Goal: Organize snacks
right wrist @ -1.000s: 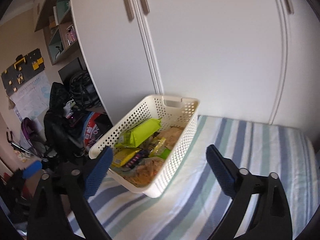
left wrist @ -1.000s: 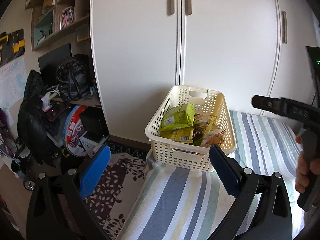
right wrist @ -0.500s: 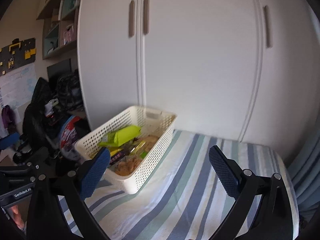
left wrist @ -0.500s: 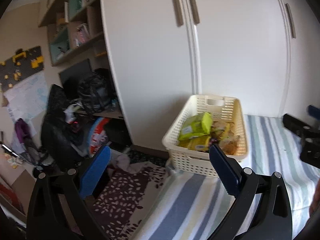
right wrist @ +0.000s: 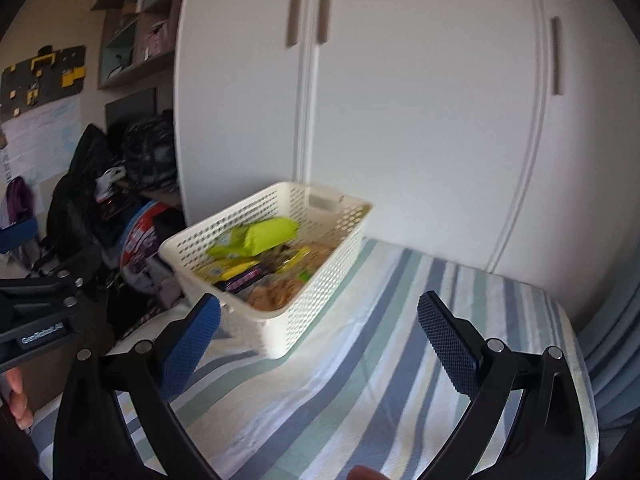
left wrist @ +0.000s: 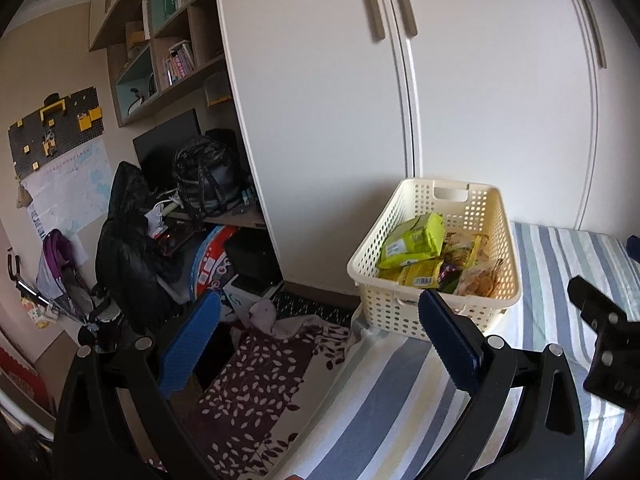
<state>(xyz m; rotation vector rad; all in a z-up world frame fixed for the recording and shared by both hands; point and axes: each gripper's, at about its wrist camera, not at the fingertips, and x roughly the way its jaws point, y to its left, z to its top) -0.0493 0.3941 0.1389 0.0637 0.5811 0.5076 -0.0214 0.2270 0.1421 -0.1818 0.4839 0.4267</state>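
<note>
A cream perforated basket [left wrist: 404, 312] [right wrist: 320, 304] stands on the striped bed near its corner, in front of the white wardrobe. It holds several snack packs, with a lime-green pack [left wrist: 416, 240] [right wrist: 260, 236] on top and a bag of brown snacks [left wrist: 480, 282] at the near end. My left gripper [left wrist: 320, 344] is open and empty, hanging back from the basket over the bed's edge. My right gripper [right wrist: 318, 340] is open and empty too, above the bedspread short of the basket. The right view is blurred.
White wardrobe doors [left wrist: 460, 120] rise behind the bed [right wrist: 360, 400]. Left of the bed lie a leaf-patterned rug [left wrist: 256, 380], a chair draped in a black jacket [left wrist: 128, 248], a cluttered desk with a backpack [left wrist: 204, 180] and wall shelves [left wrist: 168, 48]. A hand [right wrist: 16, 400] shows at the left.
Both grippers have drawn back from the basket and swung, so it sits farther off and more to the right in the left view. Both stay open.
</note>
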